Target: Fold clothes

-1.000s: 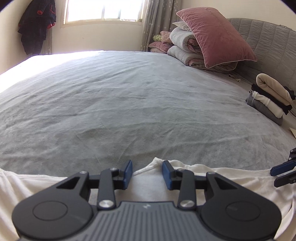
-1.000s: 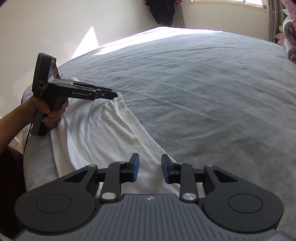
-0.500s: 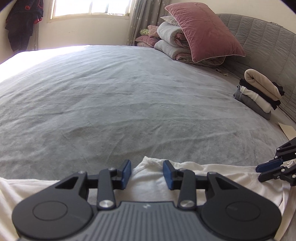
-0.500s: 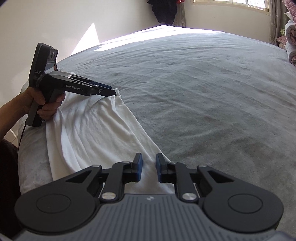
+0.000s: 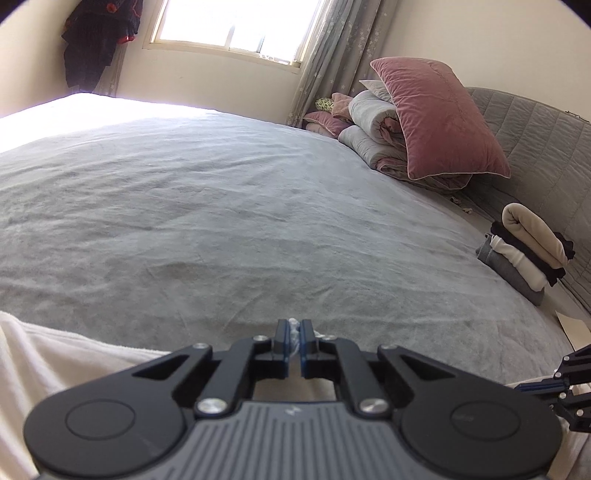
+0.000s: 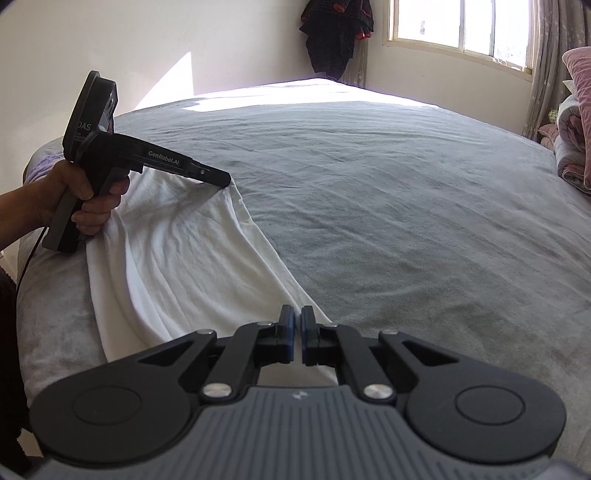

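Note:
A white garment lies along the near edge of the grey bed, stretched between my two grippers. My left gripper is shut, with a fold of white cloth pinched between its blue pads. In the right wrist view the left gripper, held in a person's hand, bites the garment's far corner and lifts it a little. My right gripper is shut on the garment's near edge. Its tips show at the lower right of the left wrist view. The cloth under both gripper bodies is hidden.
A stack of folded clothes sits at the bed's right side by the quilted headboard. A pink pillow leans on rolled bedding. Dark clothing hangs in the far corner beside the window. Wide grey bedspread lies ahead.
Both grippers went from open to shut, each closing on the garment's edge. The left one's corner of cloth is now raised slightly off the bed.

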{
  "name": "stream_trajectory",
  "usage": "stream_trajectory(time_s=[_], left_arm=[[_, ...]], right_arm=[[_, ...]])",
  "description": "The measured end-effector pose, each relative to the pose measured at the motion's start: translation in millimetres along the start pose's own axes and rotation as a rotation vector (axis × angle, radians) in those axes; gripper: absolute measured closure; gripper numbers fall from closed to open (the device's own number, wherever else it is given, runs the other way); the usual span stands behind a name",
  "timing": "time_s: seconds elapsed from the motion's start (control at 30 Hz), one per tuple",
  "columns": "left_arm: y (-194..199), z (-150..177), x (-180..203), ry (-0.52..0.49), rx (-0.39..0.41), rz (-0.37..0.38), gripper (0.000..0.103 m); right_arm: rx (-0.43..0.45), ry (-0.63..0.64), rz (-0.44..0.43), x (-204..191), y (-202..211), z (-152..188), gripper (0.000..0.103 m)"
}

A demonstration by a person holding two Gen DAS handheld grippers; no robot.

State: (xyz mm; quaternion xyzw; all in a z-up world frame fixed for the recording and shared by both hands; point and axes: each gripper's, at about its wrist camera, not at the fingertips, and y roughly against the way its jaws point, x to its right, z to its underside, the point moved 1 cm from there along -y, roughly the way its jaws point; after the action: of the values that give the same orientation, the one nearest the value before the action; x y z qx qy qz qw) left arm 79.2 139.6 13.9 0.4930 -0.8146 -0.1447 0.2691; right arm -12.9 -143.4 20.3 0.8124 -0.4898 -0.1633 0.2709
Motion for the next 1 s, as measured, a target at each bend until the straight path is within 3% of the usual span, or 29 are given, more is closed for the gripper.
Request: stream_trajectory(time_s=[0.27, 0.77, 0.87, 0.93, 1.0], left_arm=[[-2.0, -1.4, -2.4, 0.047, 0.033, -0.007, 0.098], [-25.9, 3.4, 8.4, -0.026, -0.035, -0.126, 0.097], [-24.8, 3.3, 11.5, -0.038, -0.038, -0.138, 0.093], [-24.5, 3.0, 15.0, -0.043, -0.041, -0.144, 0.088], [-23.0, 2.2, 21.0, -0.054, -0.045, -0.155, 0.074]], right_arm=[[0.065, 0.029, 0.088, -5.3, 11.2, -4.0, 0.101], [-0.034, 0.074, 0.16, -5.2, -19.5, 10.4, 0.101], [-0.02, 0.065, 0.154, -4.5, -17.8, 10.4, 0.098], [-0.009, 0.037, 0.133, -1.2, -14.9, 9.8, 0.09], [-0.014, -0.001, 0.117, 3.3, -10.8, 7.0, 0.088]])
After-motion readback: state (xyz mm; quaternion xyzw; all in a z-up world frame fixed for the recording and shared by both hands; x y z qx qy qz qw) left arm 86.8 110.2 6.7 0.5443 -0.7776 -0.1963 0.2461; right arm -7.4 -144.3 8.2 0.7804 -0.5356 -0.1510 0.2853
